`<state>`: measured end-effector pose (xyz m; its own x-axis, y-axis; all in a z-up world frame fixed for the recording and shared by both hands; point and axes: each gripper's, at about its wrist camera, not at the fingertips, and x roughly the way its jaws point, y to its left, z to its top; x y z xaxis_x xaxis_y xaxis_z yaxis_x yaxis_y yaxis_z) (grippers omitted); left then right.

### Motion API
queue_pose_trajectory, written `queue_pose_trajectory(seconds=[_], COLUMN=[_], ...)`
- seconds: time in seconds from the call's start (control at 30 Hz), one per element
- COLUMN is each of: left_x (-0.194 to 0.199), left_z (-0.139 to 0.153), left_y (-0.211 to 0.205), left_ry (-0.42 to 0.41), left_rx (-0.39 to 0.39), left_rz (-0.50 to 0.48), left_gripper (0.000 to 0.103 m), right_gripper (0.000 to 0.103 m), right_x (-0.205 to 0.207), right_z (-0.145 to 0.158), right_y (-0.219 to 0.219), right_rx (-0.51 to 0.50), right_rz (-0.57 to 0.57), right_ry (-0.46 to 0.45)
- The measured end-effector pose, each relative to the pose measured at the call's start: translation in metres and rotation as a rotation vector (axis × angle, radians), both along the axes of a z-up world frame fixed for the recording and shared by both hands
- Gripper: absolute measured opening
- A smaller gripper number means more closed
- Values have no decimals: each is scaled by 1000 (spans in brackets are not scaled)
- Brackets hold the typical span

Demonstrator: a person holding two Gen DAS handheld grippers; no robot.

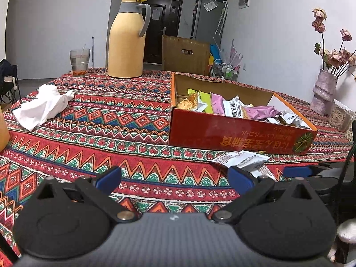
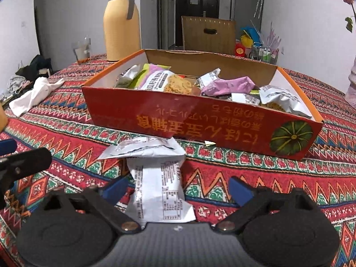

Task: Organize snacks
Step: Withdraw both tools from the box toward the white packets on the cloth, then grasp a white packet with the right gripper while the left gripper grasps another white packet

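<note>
Right tongs sit low over the surface, pads apart; white snack packet lies between them, neither pad pressing on it. Long axis of the packet runs away from the camera toward the red box. Far end meets a second white packet lying crosswise against the box's front wall. Printed panels on the near packet, too small to read; near end hidden by the tongs' body. Box front has gold characters, upside down from here, plus a green pumpkin graphic. Box holds mixed packets: pink, lime, silver, white. Left tongs also spread wide, nothing between, only patterned cloth. Yellow thermos, glass and crumpled white tissue behind.
</note>
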<state>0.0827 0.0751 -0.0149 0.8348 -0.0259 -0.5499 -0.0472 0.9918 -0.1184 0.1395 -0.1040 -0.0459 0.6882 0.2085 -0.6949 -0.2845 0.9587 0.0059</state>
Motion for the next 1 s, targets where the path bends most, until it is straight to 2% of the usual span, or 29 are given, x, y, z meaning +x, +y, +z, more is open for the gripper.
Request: queue_pose_trajectory(seconds=[0.03,0.1,0.2,0.4,0.63,0.8,1.0], left_x=[0,0,0,0,2,8,23], left_z=[0,-1,-1,-1,2,4,9], left_y=[0,-1,-3,-8,-16,-27,-46], left_ry=[1,3,8,10,11,16,25], left_rx=[0,0,1,5,16,29,45], left_rz=[-1,-3,-6,-14,-25,-39,-51], left_gripper=[103,103,103,103,103,103,103], right_gripper=[76,61,47,40,39,39,39], right_x=[-1,-2,-7,-14,-27,-34,-29], right_z=[0,-1,-1,1,12,19,18], right_y=[2,4,5,2,-16,-40,-80], right_rx=[-5,-7,2,18,51,62,64], right_rz=[7,21,48,69,62,16,-99], right_ry=[0,3,-4,-26,-82,-129,-149])
